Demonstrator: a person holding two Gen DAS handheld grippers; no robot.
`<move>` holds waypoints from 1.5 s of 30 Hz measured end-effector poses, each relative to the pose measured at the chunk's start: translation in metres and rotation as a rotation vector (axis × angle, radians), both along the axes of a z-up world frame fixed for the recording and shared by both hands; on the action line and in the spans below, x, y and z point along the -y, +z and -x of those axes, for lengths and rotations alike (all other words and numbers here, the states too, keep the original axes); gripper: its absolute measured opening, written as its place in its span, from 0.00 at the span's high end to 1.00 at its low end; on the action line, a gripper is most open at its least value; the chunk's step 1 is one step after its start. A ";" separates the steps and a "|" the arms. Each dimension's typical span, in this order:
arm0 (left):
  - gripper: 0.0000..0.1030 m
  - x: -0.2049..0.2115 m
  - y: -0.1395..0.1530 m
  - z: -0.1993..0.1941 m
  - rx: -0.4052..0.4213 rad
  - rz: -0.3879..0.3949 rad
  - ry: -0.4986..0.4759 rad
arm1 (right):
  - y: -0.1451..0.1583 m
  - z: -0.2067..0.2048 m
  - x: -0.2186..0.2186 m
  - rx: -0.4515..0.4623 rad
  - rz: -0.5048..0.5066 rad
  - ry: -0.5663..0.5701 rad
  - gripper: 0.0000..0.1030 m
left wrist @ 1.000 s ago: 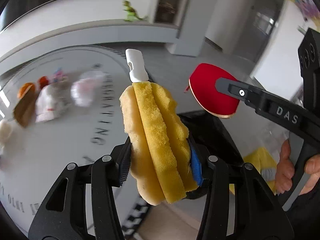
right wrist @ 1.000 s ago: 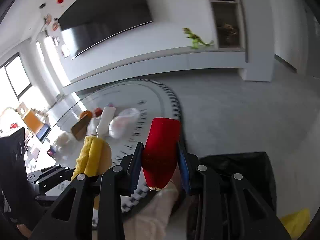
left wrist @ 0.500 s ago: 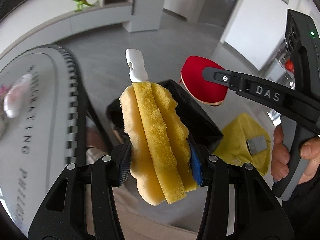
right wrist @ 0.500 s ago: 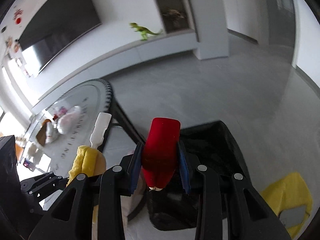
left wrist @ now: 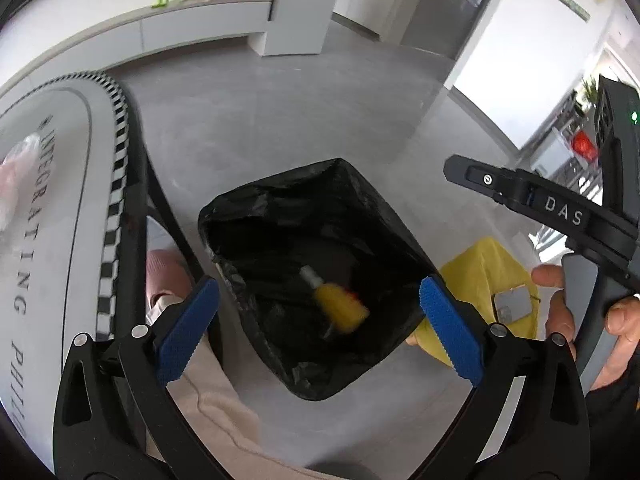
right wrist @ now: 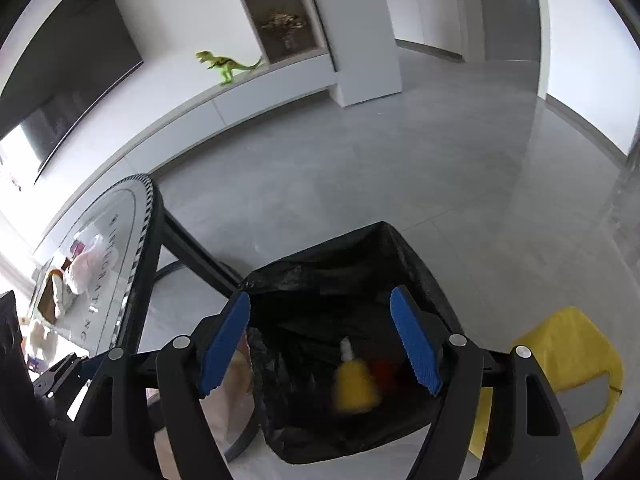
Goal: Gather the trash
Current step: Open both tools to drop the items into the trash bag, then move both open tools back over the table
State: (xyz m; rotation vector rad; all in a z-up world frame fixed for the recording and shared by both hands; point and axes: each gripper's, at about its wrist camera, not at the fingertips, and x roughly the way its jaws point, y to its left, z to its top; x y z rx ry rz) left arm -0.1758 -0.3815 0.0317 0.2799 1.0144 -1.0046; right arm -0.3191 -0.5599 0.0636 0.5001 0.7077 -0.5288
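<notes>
Grey floor tiles surround the black-lined bin; both the left gripper and right gripper hang above it, jaws opening with nothing between them. Yellow sponge and red paddle lie inside the bin. Leftover trash waits on the surface beside the bin; a careless reach back could knock the bin over

Crinkly glossy black plastic bin liner on smooth, faintly glossy grey floor tiles

Open bin mouth, table edge just beside.
</notes>
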 end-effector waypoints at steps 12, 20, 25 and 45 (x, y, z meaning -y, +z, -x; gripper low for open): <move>0.06 -0.054 0.021 -0.024 0.046 0.046 0.125 | 0.016 -0.028 -0.042 0.017 0.056 0.095 0.22; 0.06 -0.111 0.030 -0.059 0.070 0.084 0.277 | 0.035 -0.060 -0.086 0.046 0.109 0.199 0.20; 0.06 -0.145 0.034 -0.079 0.090 0.094 0.364 | 0.038 -0.088 -0.113 0.042 0.111 0.274 0.20; 0.06 -0.258 0.019 -0.169 0.149 0.061 0.634 | 0.035 -0.231 -0.224 -0.002 0.105 0.546 0.20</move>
